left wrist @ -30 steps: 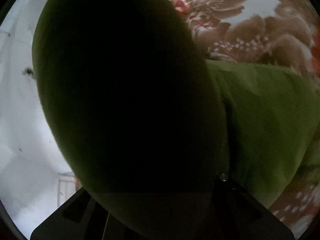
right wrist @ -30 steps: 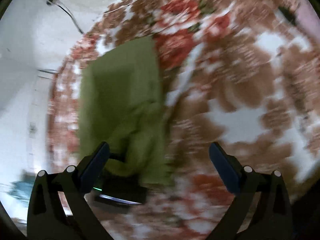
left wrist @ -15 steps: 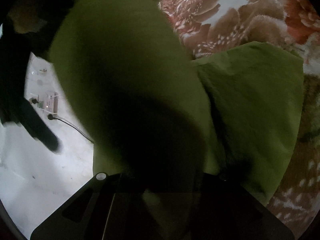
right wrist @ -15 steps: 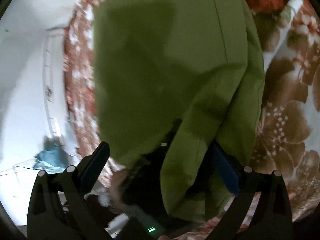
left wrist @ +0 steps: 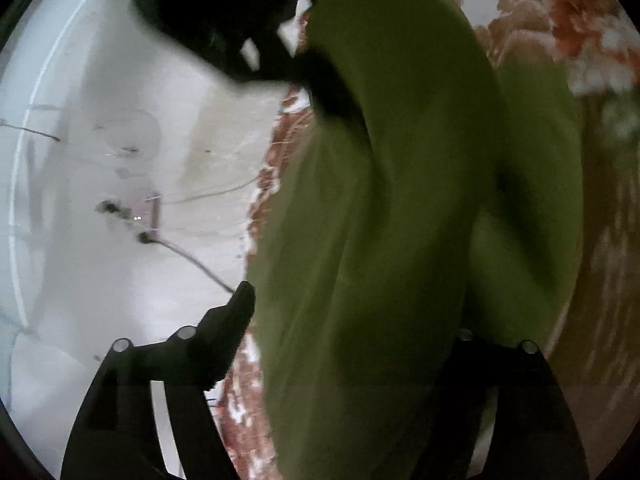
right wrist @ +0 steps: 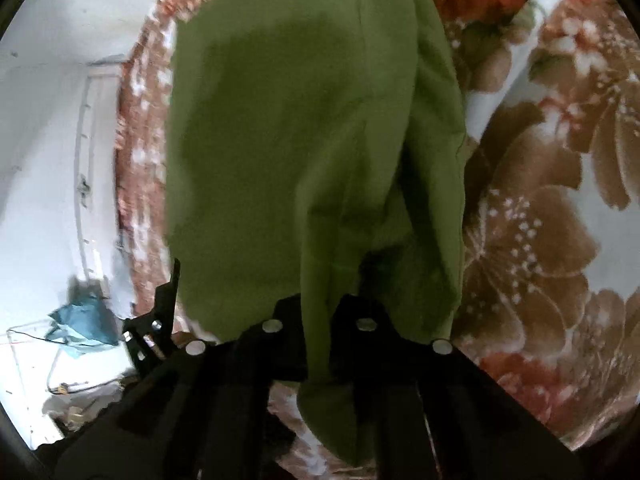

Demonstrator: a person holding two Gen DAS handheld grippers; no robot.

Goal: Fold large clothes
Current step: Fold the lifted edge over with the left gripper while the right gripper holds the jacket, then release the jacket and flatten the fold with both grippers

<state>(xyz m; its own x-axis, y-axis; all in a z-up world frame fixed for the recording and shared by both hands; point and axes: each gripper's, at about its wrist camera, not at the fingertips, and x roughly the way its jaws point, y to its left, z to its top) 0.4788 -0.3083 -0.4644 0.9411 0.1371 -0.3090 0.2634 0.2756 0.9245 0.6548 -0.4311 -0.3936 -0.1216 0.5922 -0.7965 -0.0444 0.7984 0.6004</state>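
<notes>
right wrist view: right gripper (right wrist: pixel 318 332) has its two black fingers pinched nearly together on a narrow fold of the olive green garment (right wrist: pixel 288 128). the fold passes down between them and hangs out below, at bottom centre of the frame. the rest of the cloth fans up from the grip and fills the centre and top of the frame, with a vertical seam running down its upper right part.

left wrist view: left gripper (left wrist: pixel 352 320) has its left finger (left wrist: pixel 228 328) standing bare at lower left, against the pale floor. the right finger is buried under the green garment (left wrist: pixel 400 200) at lower right. fingers sit wide apart, cloth draped through the gap. can't tell whether anything is actually pinched (frame is motion-blurred). a dark blurred shape (left wrist: pixel 240 20) sits at upper centre, touching the garment's top edge; can't identify it.

surface: floral blanket (right wrist: pixel 540 200), big brown and red-orange flowers on white, fills the right side of the right wrist view and shows as a strip left of the garment. in the left wrist view, the same blanket (left wrist: pixel 560 20) is at upper right.

room: pale whitish floor (left wrist: pixel 100 280) over the left half of the left wrist view, with a thin dark cable (left wrist: pixel 192 260) across it. in the right wrist view, a crumpled teal cloth (right wrist: pixel 82 326) lies on the floor at lower left.
</notes>
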